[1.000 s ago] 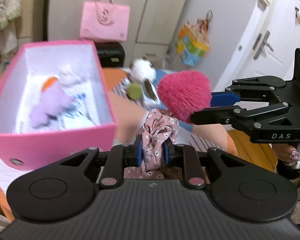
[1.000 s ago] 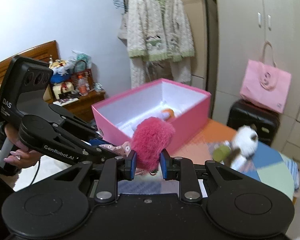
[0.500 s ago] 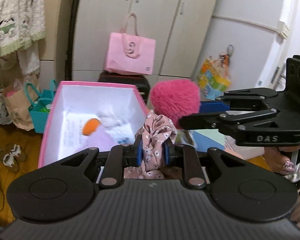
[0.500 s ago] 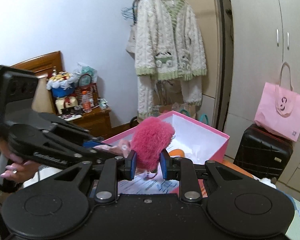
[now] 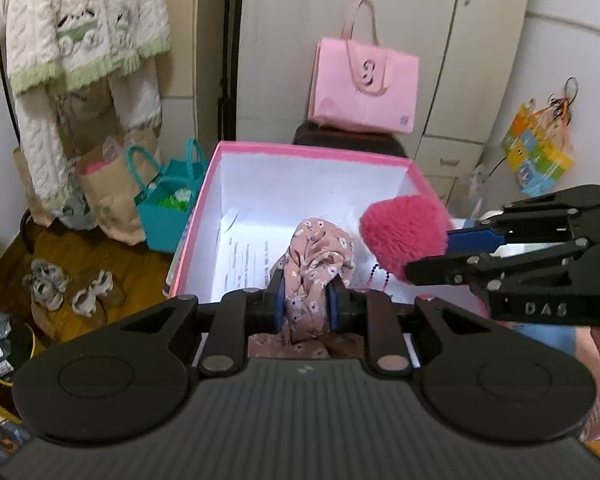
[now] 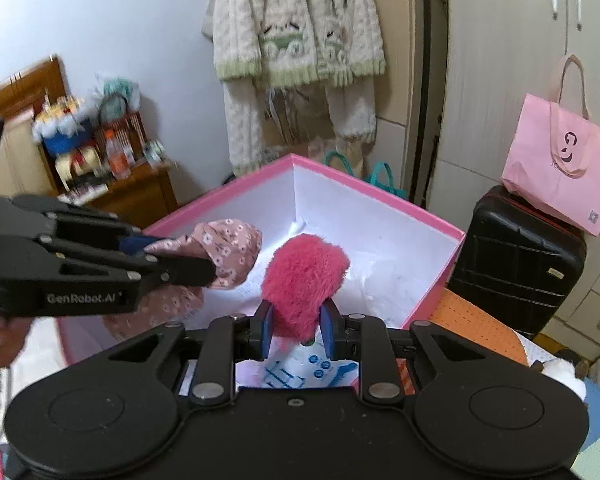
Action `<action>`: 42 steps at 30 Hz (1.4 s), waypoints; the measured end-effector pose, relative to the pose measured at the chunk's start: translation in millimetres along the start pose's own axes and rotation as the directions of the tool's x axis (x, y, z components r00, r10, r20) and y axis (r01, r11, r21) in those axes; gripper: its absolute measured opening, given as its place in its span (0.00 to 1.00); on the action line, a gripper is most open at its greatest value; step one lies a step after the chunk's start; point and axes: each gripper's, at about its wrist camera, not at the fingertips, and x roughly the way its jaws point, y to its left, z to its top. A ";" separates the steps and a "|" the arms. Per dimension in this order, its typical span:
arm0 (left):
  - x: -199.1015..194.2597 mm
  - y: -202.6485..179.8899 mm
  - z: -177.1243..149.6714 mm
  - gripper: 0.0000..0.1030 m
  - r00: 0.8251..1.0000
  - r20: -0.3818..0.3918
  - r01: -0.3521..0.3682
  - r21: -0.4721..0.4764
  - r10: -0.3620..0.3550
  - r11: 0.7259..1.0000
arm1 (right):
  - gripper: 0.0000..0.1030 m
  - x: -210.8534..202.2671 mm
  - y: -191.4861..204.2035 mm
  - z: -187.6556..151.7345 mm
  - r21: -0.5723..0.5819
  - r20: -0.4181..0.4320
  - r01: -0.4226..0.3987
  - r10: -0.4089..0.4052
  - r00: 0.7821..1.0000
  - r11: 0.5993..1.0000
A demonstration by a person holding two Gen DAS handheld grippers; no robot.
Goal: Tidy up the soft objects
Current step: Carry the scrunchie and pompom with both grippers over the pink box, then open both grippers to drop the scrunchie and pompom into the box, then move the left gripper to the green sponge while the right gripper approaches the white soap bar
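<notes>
My left gripper point(image 5: 307, 306) is shut on a pink floral cloth point(image 5: 318, 258), which hangs over the open pink box point(image 5: 300, 150). From the right wrist view the same cloth point(image 6: 228, 246) sticks out of the left gripper point(image 6: 180, 260) above the box's left part. A fluffy magenta pompom point(image 6: 302, 280) is clamped in my right gripper point(image 6: 296, 330), held over the middle of the box point(image 6: 432, 300). The pompom point(image 5: 404, 236) and right gripper point(image 5: 452, 254) enter the left wrist view from the right. White paper lines the box floor.
A pink tote bag point(image 5: 364, 88) rests on a black suitcase point(image 6: 516, 256) behind the box. A knitted cardigan point(image 6: 296, 40) hangs at the wall. A teal bag point(image 5: 168, 204), paper bags and slippers point(image 5: 66, 288) lie on the floor at the left. A wooden nightstand point(image 6: 140, 188) stands left.
Both grippers have swung left and moved in over the pink box, each with its soft thing still in its grip. The box now fills the middle of both views.
</notes>
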 end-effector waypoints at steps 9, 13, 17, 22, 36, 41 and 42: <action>16.0 -7.4 2.5 0.24 0.999 -0.031 -0.036 0.055 0.038 0.998 | 0.33 19.2 7.6 -0.9 -0.074 -0.031 0.064 -0.066 0.997 0.995; 11.9 -12.5 1.0 0.40 0.998 -0.057 -0.010 0.052 0.013 0.999 | 0.50 2.2 6.1 -5.1 -0.054 0.014 0.061 -0.060 0.998 0.997; -7.7 -22.4 1.0 0.46 0.999 -0.045 -0.013 0.080 0.017 0.997 | 0.50 -31.4 -1.8 -12.3 -0.006 0.059 0.040 -0.039 0.997 0.999; -44.2 -35.2 4.0 0.55 0.998 -0.022 0.056 0.094 -0.054 0.994 | 0.54 -88.6 -10.0 -30.1 0.009 0.108 0.035 -0.036 0.994 0.999; -86.9 -140.6 -14.7 0.63 0.943 -0.081 0.333 0.237 -0.323 0.912 | 0.60 -198.6 -49.1 -98.0 0.112 0.151 0.139 -0.155 0.976 0.984; -73.5 -175.0 -22.5 0.63 0.924 -0.129 0.383 0.264 -0.361 0.885 | 0.63 -209.2 -64.1 -121.0 0.134 0.140 0.150 -0.169 0.976 0.980; -69.3 -180.9 -23.8 0.63 0.921 -0.136 0.389 0.267 -0.366 0.881 | 0.63 -210.0 -67.1 -125.6 0.134 0.138 0.152 -0.171 0.976 0.979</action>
